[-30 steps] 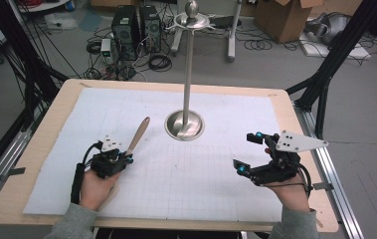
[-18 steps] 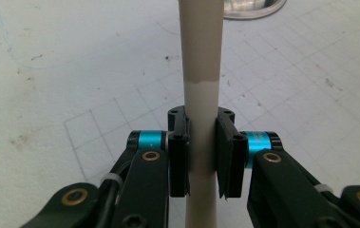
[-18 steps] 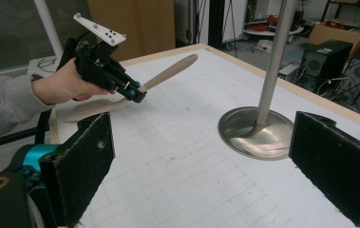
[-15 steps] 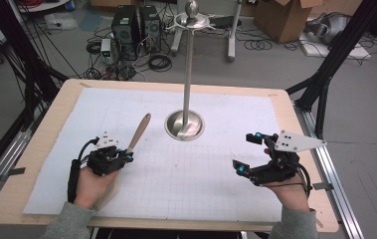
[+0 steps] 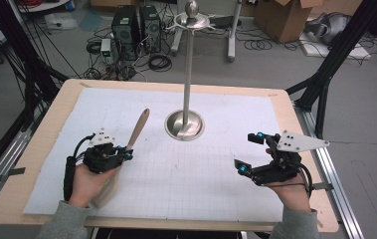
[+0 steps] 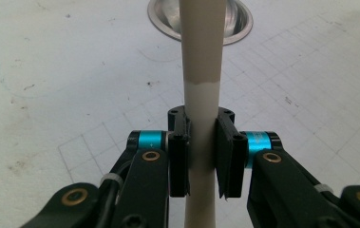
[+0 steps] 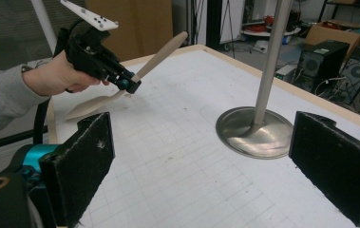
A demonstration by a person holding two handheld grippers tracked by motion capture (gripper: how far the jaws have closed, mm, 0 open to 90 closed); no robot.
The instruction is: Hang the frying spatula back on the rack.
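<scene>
Clamping a wooden spatula [image 5: 137, 130] mid-handle, the left tongs [image 5: 121, 155] hold it tilted above the worktop [image 5: 37, 149], near its left edge. Right tongs [image 5: 251, 152] gape empty; open gridded paper [image 5: 186, 174] between. No readable writing.

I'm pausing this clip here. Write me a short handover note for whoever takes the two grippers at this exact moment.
Left gripper: shut on the wooden spoon at mid-handle, spoon lifted off the white mat, handle end tilted up toward the metal stand.
Right gripper: open, holds nothing, hovers near the mat's right side.
Done: spoon picked up.
Left: probably hang it on the stand's top ring; none hangs there yet.
</scene>
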